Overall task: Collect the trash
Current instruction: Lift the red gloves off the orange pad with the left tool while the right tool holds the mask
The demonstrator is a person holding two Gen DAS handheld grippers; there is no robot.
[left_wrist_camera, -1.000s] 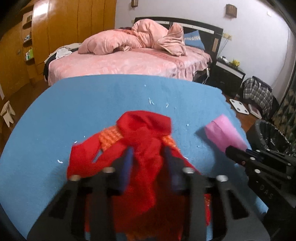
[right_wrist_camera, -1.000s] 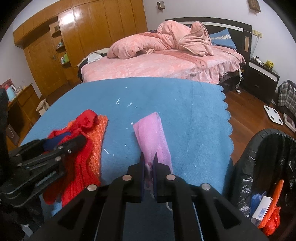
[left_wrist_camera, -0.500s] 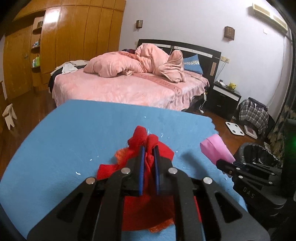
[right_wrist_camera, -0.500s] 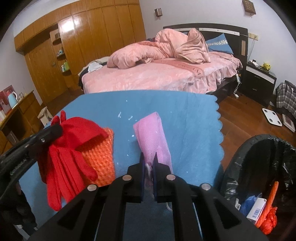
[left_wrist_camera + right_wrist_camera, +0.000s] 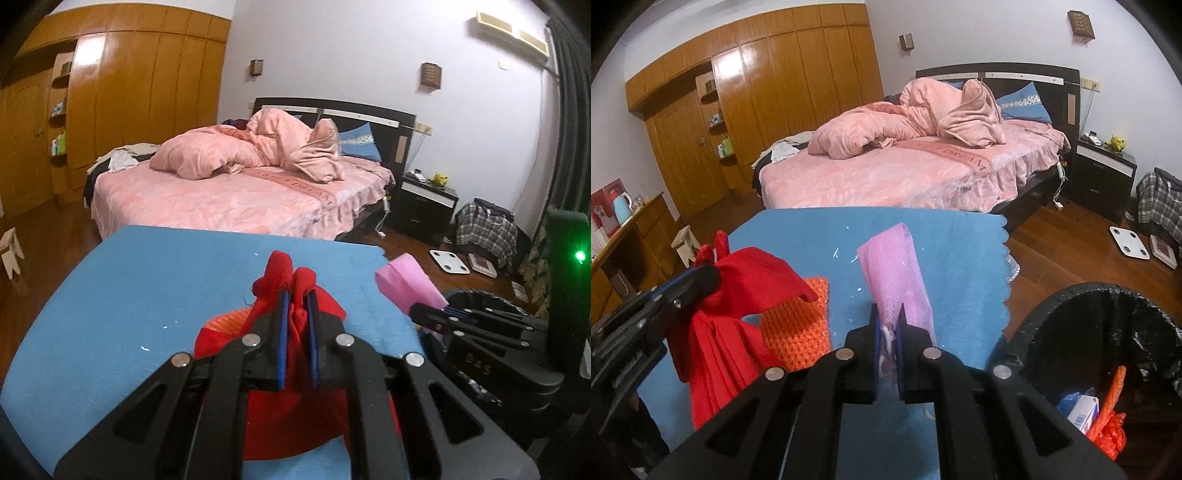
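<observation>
Red cloth [image 5: 295, 406] hangs clamped in my left claw [image 5: 295, 306] above the blue table [image 5: 129, 295]. My right claw [image 5: 886, 325] pinches the pink bag [image 5: 894, 273], beside the black bin [image 5: 1108, 332].

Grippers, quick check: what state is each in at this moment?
Left gripper: shut on the red cloth, lifted off the blue table.
Right gripper: shut on the pink bag.

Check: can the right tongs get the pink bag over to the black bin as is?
Probably yes. The right tongs grip the pink bag, and the open bin stands just right with nothing between.
</observation>
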